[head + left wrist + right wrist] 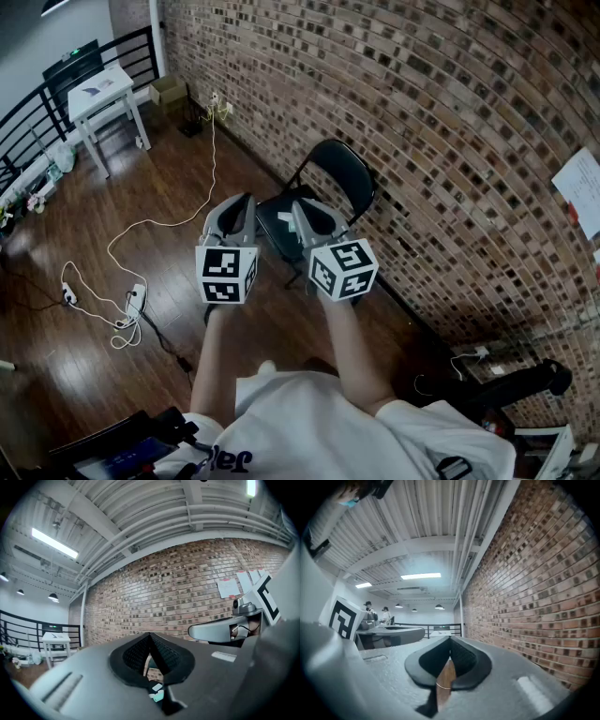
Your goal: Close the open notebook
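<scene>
Brick wall (422, 112), dark wood floor (75, 309)

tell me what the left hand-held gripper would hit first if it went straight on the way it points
Most likely the brick wall: the left hand-held gripper, shut and empty, looks straight at it. The black chair seems to sit lower, though depth is unclear.

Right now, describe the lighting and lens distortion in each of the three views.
Head view: dim overall, brick wall bowed by the wide lens, pale sheen on the wood floor. Left gripper view: ceiling strip light glares, corners vignetted black. Right gripper view: the brick wall curves strongly, right gripper up close looks soft.
</scene>
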Tool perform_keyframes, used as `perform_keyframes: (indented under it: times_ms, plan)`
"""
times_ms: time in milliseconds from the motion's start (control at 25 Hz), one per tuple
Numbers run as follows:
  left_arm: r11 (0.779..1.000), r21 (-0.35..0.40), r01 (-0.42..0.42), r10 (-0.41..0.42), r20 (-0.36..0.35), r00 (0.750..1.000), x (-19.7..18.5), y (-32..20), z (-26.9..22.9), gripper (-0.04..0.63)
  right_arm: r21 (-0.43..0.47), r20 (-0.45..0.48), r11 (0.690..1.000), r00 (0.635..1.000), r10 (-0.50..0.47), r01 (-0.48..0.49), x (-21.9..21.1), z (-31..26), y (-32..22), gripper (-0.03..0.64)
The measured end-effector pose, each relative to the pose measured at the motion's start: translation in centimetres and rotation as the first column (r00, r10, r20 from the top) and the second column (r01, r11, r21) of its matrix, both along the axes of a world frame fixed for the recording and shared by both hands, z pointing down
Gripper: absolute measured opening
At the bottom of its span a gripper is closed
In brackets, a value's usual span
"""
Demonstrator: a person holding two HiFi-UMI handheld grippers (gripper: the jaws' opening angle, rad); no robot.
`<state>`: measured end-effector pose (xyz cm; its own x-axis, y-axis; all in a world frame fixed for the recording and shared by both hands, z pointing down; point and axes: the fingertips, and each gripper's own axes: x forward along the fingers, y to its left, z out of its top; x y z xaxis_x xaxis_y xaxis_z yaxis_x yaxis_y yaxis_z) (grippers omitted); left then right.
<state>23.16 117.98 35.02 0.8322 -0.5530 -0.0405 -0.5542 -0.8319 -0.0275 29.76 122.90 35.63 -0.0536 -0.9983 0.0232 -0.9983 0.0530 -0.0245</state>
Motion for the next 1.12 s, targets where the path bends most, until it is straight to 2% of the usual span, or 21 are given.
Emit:
perform_keyframes:
  times_ms: [200, 360, 600, 800, 960, 1120]
  plan:
    - [0.995, -0.029, 0.09, -0.09, 0.002, 0.996, -5.3, -4.5, 1.6, 0.012, -0.043, -0.005, 0.993, 0.994, -0.11, 0.11, -5.7, 2.3, -4.6, -0.008]
    - [0.983, -0.054, 0.176, -0.178, -0.019, 0.984, -7.6, -8.3, 2.6, 0.012, -0.061, -0.01, 0.978, 0.98, -0.2, 0.199, -7.3, 3.1, -8.6, -0.008]
    - [0.961, -0.027, 0.274, -0.274, 0.016, 0.962, -6.5, -14.1, 1.7, 0.012, -0.032, 0.02, 0.948, 0.949, -0.315, 0.316, -6.2, 2.0, -16.0, -0.008]
    - [0.932, -0.014, 0.363, -0.362, 0.024, 0.932, -5.9, -18.8, 0.1, 0.012, 0.026, 0.034, 0.924, 0.923, -0.383, 0.382, -4.9, -0.2, -20.9, -0.008]
    - [0.91, -0.013, 0.414, -0.412, 0.05, 0.91, -5.4, -21.4, 0.4, 0.012, 0.03, 0.049, 0.906, 0.905, -0.423, 0.422, -3.3, 0.3, -24.3, -0.008]
    - [0.884, -0.022, 0.467, -0.464, 0.084, 0.882, -6.2, -23.8, 1.6, 0.012, 0.006, 0.08, 0.884, 0.881, -0.467, 0.468, -3.8, 1.7, -27.3, -0.008]
